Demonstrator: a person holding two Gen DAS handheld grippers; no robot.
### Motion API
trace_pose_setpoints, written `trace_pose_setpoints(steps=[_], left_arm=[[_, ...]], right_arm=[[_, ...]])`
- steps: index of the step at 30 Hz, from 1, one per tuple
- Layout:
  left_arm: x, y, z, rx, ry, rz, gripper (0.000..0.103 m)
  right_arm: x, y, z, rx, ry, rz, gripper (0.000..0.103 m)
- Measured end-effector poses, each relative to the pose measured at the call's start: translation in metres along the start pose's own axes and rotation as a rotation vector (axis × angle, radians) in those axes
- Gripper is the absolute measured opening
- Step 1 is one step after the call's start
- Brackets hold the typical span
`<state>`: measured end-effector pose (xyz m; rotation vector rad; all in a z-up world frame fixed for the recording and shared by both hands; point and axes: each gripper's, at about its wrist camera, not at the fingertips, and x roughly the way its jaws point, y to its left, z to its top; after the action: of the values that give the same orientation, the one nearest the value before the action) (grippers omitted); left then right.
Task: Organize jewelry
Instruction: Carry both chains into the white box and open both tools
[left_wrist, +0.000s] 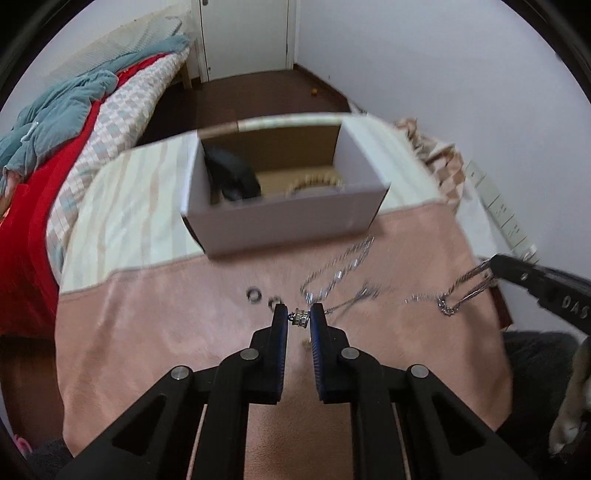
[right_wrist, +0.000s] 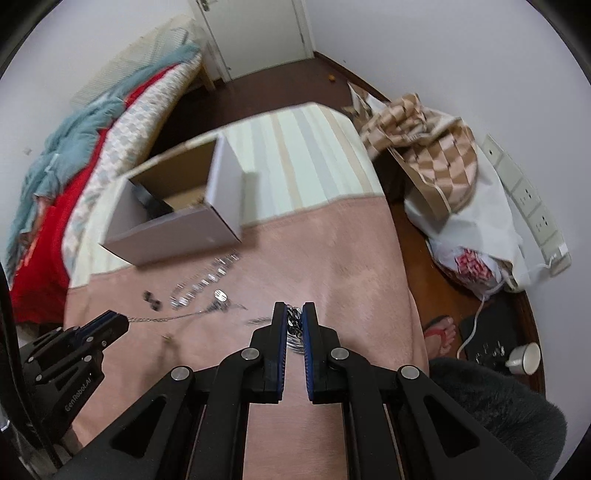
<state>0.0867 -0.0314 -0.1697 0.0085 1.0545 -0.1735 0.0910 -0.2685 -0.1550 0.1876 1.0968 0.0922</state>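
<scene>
Box: the white box (left_wrist: 284, 218) stood open ahead of both grippers — nearer the left one.
Right gripper (right_wrist: 294, 321): clenched on a chain (right_wrist: 293, 325) (bunched, dangling).
Left gripper (left_wrist: 299, 317): pinching a small silver charm (left_wrist: 301, 318) above the pink cloth (left_wrist: 166, 314).

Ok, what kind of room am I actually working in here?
Most likely a home bedroom. A bed piled with blankets stands on the left, a white door closes the far end, and the jewelry lies on a pink blanket beside a cardboard box. A wall socket strip runs along the right.
</scene>
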Motion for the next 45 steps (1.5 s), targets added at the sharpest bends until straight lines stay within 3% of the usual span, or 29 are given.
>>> trace_pose_setpoints(steps=[10,15,19,24,32,40,45], left_arm=[[-0.063,0.008,0.072,0.018,-0.115,-0.057,0.009],[-0.082,0.02,0.115,0.024,-0.171,-0.044,0.009],[-0.077,0.031,0.141,0.02,-0.186,-0.014,0.009],[-0.041,0.047,0.155,0.004,-0.125,0.011,0.009],[0.03,0.073,0.144,-0.058,0.041,0.004,0.009],[0.049,0.093,0.139,-0.131,0.102,-0.021,0.011],[0.05,0.092,0.139,-0.131,0.118,0.044,0.018]], right_arm=[[-0.048,0.042,0.056,-0.065,-0.077,0.144,0.008],[-0.061,0.073,0.095,-0.141,-0.119,0.176,0.008],[-0.048,0.096,0.128,-0.181,-0.107,0.193,0.008],[-0.006,0.112,0.162,-0.197,-0.033,0.199,0.008],[0.074,0.133,0.189,-0.271,0.094,0.158,0.008],[0.108,0.145,0.199,-0.287,0.15,0.176,0.008],[0.135,0.131,0.202,-0.268,0.271,0.146,0.01]])
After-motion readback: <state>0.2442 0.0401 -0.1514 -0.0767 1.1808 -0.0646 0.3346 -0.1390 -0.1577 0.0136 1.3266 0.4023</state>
